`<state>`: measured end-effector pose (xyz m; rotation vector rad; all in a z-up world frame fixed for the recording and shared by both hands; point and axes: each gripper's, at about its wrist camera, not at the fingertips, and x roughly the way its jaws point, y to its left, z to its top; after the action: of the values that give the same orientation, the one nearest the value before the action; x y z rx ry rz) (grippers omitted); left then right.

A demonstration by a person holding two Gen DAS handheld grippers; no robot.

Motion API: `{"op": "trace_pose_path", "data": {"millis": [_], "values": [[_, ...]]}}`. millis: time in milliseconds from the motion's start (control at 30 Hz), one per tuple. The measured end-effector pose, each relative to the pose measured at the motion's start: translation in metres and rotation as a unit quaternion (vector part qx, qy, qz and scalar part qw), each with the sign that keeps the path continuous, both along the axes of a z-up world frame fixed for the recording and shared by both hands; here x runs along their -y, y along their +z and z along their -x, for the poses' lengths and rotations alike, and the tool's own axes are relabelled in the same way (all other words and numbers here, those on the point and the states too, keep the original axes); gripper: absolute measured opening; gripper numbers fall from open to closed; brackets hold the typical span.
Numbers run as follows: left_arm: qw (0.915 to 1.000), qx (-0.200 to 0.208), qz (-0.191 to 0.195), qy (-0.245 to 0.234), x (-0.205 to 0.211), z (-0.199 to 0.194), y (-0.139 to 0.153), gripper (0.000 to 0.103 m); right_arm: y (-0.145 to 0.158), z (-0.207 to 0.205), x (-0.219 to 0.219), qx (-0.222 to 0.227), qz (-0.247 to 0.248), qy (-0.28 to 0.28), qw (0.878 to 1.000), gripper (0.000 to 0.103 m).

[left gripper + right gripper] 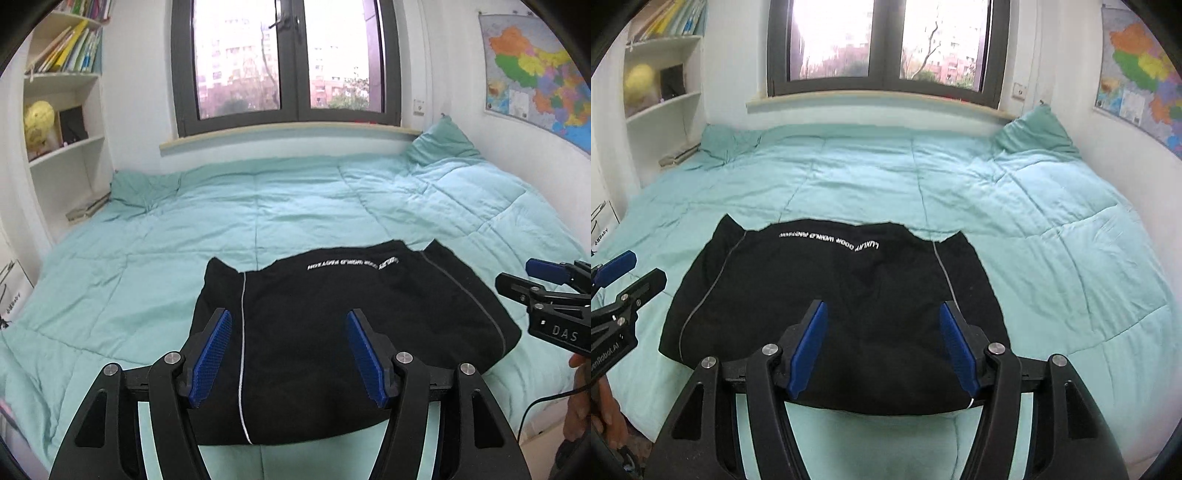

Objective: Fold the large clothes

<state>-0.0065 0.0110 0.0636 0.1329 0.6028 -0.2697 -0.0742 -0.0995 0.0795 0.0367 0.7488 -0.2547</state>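
Shelving of white boards with books (62,48) at left; left hand-held gripper (290,356) and right hand-held gripper (882,347), blue-padded jaws apart, empty, above folded black garment with white lettering (332,332) on bed's mint quilt (295,206).

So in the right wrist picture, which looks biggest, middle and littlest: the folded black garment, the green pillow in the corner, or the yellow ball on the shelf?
1. Folded black garment
2. Green pillow
3. Yellow ball
The garment lies nearest the camera, so it looks extra big.
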Motion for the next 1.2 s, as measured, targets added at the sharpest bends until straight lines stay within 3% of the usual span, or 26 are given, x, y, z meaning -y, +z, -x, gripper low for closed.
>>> {"op": "trace_pose_path", "data": {"millis": [333,533,1200], "values": [[0.9995,-0.002,0.032,0.007,-0.007,0.004,0.008,0.075,0.013,0.008,-0.002,0.024,-0.005,-0.012,1.0,0.07],[0.9995,-0.002,0.032,0.007,-0.006,0.002,0.005,0.075,0.015,0.01,-0.002,0.032,0.001,-0.021,0.999,0.074],[0.9995,-0.028,0.017,-0.005,0.006,-0.004,-0.012,0.075,-0.001,0.001,0.006,0.013,-0.014,-0.021,1.0,0.075]]}}
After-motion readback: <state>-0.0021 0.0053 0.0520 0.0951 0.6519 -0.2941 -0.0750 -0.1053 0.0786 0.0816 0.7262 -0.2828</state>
